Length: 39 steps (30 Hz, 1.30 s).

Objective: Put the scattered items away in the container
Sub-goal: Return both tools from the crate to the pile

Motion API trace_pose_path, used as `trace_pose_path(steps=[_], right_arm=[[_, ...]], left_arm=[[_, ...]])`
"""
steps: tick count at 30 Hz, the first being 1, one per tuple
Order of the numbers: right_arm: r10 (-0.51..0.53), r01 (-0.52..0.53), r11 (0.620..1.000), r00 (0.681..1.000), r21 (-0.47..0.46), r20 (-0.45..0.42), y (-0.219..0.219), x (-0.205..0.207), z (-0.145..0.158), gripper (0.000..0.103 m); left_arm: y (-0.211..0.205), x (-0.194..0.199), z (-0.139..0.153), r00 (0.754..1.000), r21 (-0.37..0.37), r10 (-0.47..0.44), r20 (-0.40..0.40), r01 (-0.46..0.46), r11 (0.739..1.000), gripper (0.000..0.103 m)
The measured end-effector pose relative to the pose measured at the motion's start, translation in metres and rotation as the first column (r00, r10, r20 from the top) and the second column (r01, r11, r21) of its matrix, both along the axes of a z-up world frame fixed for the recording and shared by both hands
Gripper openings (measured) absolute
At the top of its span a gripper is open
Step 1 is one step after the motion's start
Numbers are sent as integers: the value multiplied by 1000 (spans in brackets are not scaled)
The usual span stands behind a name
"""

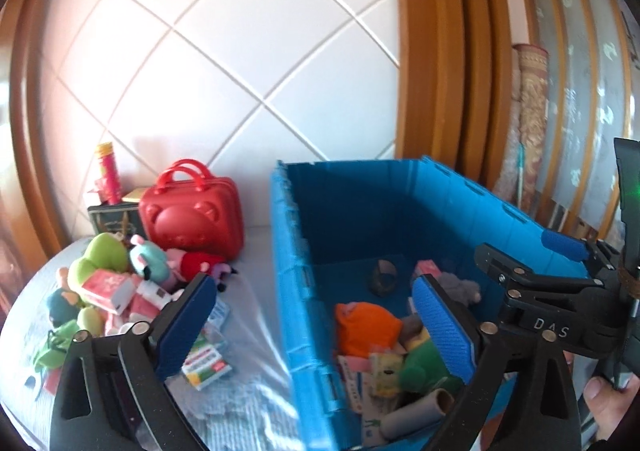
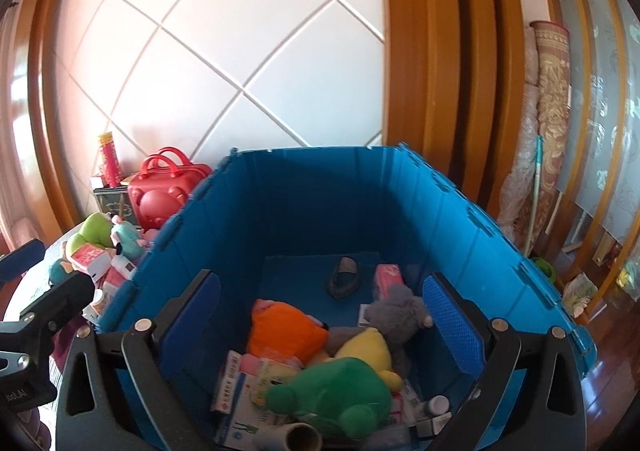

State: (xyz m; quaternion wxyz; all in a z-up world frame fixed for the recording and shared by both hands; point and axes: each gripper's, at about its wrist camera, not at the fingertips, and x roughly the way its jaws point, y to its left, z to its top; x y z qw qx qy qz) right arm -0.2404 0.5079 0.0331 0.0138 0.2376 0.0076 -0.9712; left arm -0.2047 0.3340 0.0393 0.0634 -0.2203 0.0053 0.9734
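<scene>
Ahead of both grippers: blue crate (image 2: 304, 211), open at the top, standing on a light cloth-covered surface (image 1: 256, 403)
Left gripper (image 1: 316, 327): jaws spread wide, nothing between the pads; it straddles the crate's near left wall, one blue pad outside over the cloth, the other inside over the contents
Right gripper (image 2: 322, 327): jaws released to full width, nothing gripped; both pads hang inside the crate above the toys
Below the right gripper: green plush (image 2: 332, 395) nearest, yellow plush (image 2: 370, 347) touching it from behind, orange plush (image 2: 284, 327) to the left, grey plush (image 2: 398, 311) just inside the right pad
Under those toys: flat printed boxes (image 2: 236, 387), a cardboard tube (image 2: 300, 439) at the near edge, a small white-capped bottle (image 2: 436, 405) to the right
Farther along the crate floor: a dark small object (image 2: 344, 277), type not readable, and a pink pack (image 2: 386, 279) beside it
Left of the left gripper, outside the crate: heap of plush toys and pink cartons (image 1: 104, 283) on the cloth
Just beneath its outer pad: green-and-white packets (image 1: 208, 363)
Beyond the heap: red toy suitcase (image 1: 192, 207) near the padded white wall (image 1: 224, 63)
Lower right corner, left wrist view: a person's hand (image 1: 608, 407) behind the right gripper
</scene>
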Motion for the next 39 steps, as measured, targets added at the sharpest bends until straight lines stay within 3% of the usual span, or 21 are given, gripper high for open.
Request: trace_pose_path(steps=[6,11,17,26,31,39], right_arm=[[51,-51,999,998,7,-39,-63,12,12,103],[101,-101,995,992,7,-78,-135,18,17,103],[172,-172,985,985,16,-7,-238,11,-6,103],[251,-255,967,946,-5,203,-339,-6,-77,103],[311,-322,947,914,-1,259,-368,-17,-99,103],[346,-370,929,866,-1,362,-412,-30,-137,103]], left_arm=[[-67,2,-1,999,14,35,7,-35,999,102],[-148,2,-17,995,13,86,42,-86,996,102],[-257,-2,-52,976,-13,173,132,-173,985,102],[-369,-7,-118,903,-75,296,311,-287,955,102],[-405,-8,-144,851,-57,351,390,-358,932,102],[-445,-9,-174,810,-77,380,446,-388,918,102]])
